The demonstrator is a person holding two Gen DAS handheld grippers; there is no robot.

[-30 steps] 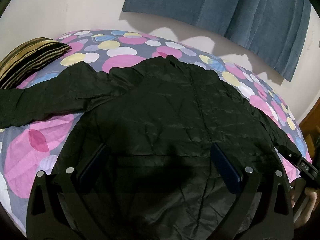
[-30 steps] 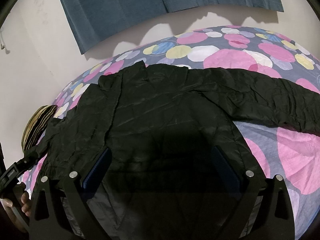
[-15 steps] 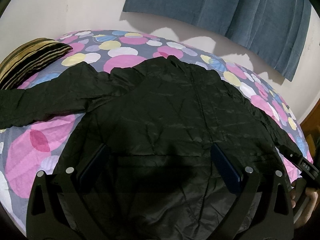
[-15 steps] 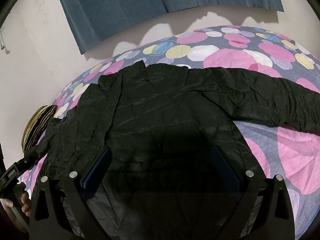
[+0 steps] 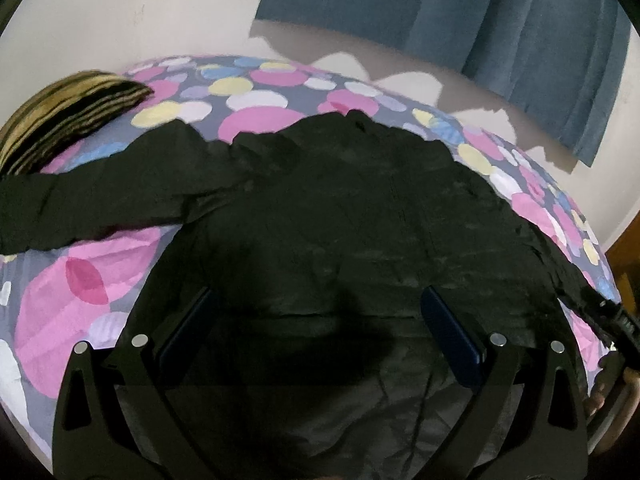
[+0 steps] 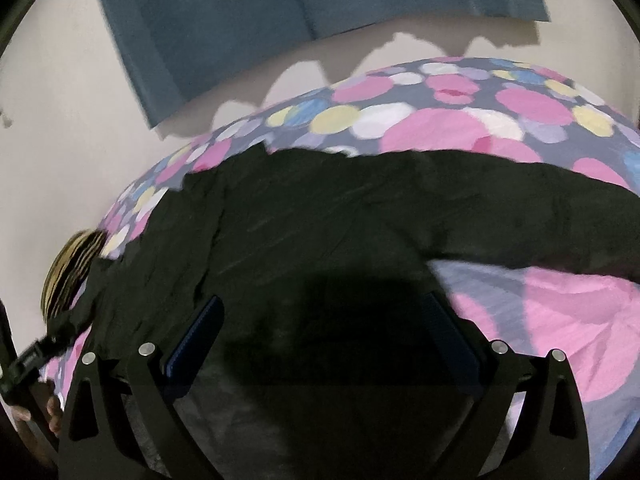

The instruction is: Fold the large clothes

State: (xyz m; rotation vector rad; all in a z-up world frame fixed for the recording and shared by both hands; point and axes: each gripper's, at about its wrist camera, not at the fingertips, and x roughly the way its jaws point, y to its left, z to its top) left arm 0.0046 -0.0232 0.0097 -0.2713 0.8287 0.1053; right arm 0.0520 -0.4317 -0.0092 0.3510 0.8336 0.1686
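A large black jacket [image 5: 340, 208] lies spread flat on the bed, collar at the far side, one sleeve [image 5: 92, 200] stretched out to the left. It also shows in the right wrist view [image 6: 320, 220], with the other sleeve [image 6: 540, 216] stretched to the right. My left gripper [image 5: 316, 316] is open and empty, hovering over the jacket's lower part. My right gripper [image 6: 320, 320] is open and empty, also over the lower part near the hem. The right gripper's tip [image 5: 616, 320] shows at the left wrist view's right edge.
The bed has a sheet with pink, yellow and blue circles [image 5: 80, 292]. A striped yellow-and-black pillow [image 5: 60, 116] lies at the far left corner. A white wall and blue curtain [image 5: 480, 24] stand behind the bed. The left gripper [image 6: 24, 364] shows at the right wrist view's left edge.
Both grippers have moved slightly forward and lower over the jacket, with motion blur now. The jacket has not moved, and both stay open.
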